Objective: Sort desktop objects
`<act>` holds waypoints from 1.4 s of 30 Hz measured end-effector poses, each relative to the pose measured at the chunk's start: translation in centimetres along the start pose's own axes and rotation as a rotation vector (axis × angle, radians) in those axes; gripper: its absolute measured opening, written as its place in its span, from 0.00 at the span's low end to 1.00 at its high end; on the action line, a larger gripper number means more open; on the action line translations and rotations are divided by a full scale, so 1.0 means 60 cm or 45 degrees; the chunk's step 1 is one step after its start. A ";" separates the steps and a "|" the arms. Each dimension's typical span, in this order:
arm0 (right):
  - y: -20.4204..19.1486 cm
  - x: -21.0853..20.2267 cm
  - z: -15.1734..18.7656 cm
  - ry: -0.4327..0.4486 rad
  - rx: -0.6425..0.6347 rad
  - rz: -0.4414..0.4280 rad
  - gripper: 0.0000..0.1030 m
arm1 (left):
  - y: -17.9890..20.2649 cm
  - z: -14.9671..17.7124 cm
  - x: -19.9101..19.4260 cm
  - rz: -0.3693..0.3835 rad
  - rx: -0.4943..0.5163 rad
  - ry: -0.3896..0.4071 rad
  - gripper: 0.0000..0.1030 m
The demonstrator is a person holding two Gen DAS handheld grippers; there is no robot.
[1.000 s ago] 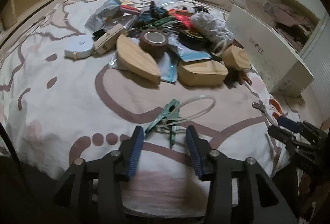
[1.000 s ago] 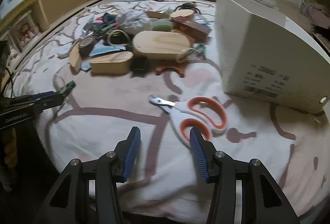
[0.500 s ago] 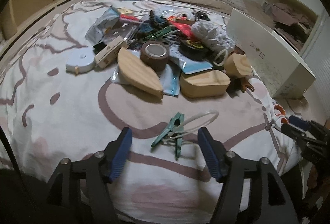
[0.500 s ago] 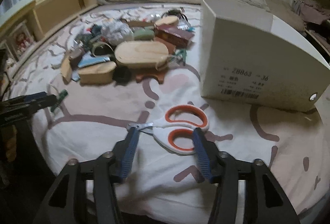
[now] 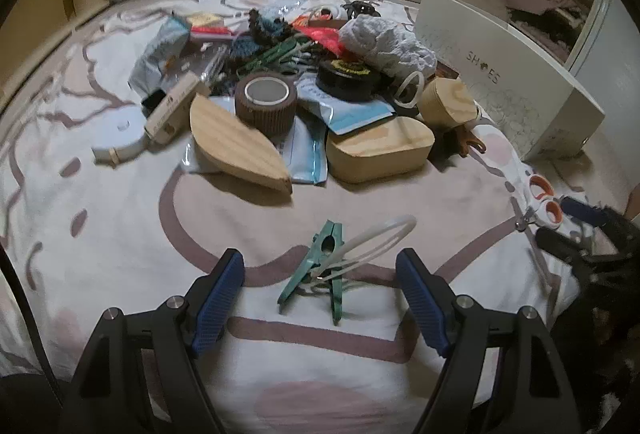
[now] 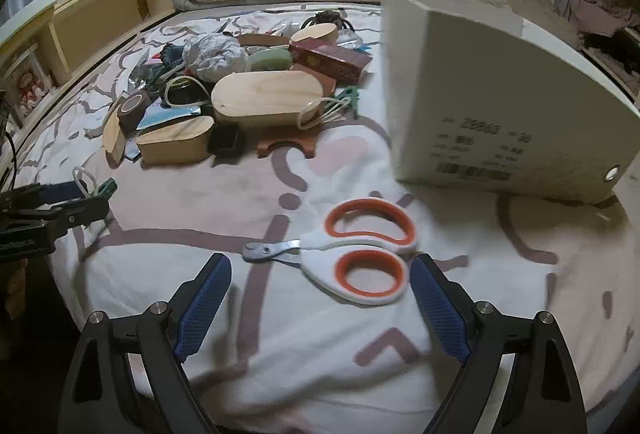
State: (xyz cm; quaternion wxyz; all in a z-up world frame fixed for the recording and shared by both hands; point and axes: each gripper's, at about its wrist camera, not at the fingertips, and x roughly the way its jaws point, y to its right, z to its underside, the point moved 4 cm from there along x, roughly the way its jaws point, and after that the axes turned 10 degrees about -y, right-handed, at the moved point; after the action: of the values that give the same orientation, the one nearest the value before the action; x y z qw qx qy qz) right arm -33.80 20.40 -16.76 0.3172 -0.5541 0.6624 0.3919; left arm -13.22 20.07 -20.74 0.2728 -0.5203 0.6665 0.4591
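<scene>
The left claw point(image 5: 320, 290) stands wide, its blue ribbed pads point(image 5: 218, 302) either side of a green plastic clothes peg point(image 5: 320, 270) that lies on the patterned bedspread point(image 5: 120, 218), touching neither pad. A translucent white plastic loop point(image 5: 378, 240) is caught in the peg and reaches toward 1 o'clock. At 12 o'clock from the peg, well apart, is the clutter heap: a pale wooden leaf-shaped lid point(image 5: 236, 146), a pale wooden oval box point(image 5: 380, 152) just beside it at 3 o'clock, a brown tape roll point(image 5: 266, 102) resting behind the lid, and a black round tin point(image 5: 348, 78) with crumpled white plastic wrap point(image 5: 384, 42) behind it. A white cardboard shoe box point(image 5: 508, 74) stands at 2 o'clock from the heap.

The right claw point(image 6: 320, 294) is also spread wide, holding nothing. Between its pads, nearer the right one, lie the white-and-orange-handled scissors point(image 6: 352, 254) flat on the bedspread, short steel blades pointing toward 9 o'clock, handle loops at 3 o'clock. Whether the right pad touches the handle cannot be told. The shoe box's end panel with its barcode label sits at 1 o'clock from the scissors, near but apart. At 9 o'clock in the right wrist view the left claw appears with the green peg at its tip
</scene>
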 end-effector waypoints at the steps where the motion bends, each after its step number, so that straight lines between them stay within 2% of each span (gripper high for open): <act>1: -0.003 0.003 -0.002 0.000 0.009 -0.003 0.97 | -0.001 0.001 0.000 0.024 -0.009 -0.008 0.76; 11: -0.009 0.032 -0.005 -0.017 0.075 0.101 0.99 | 0.029 0.022 -0.009 0.219 0.036 -0.050 0.76; 15: -0.006 0.034 -0.004 -0.008 0.102 0.104 0.99 | 0.030 0.027 -0.017 0.287 0.025 -0.049 0.76; 20: -0.007 0.033 -0.002 0.006 0.127 0.115 0.98 | 0.018 0.023 -0.014 0.205 -0.029 -0.032 0.76; 23: -0.007 0.030 0.002 0.020 0.129 0.125 0.92 | 0.016 0.020 -0.012 0.153 -0.045 -0.015 0.76; 29: -0.009 0.029 0.004 0.030 0.115 0.127 0.92 | 0.023 0.019 -0.002 0.062 -0.033 -0.009 0.73; 37: -0.008 0.031 0.006 0.037 0.116 0.127 0.92 | 0.024 0.023 0.002 -0.037 -0.029 -0.003 0.53; 42: -0.008 0.030 0.008 0.046 0.115 0.123 0.92 | 0.018 0.027 -0.001 -0.040 -0.042 0.010 0.32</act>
State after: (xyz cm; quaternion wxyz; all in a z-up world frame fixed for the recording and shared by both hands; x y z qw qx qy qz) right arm -33.67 19.88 -18.61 0.3104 -0.5135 0.7111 0.3665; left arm -14.41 21.60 -21.00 0.2689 -0.5369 0.6516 0.4636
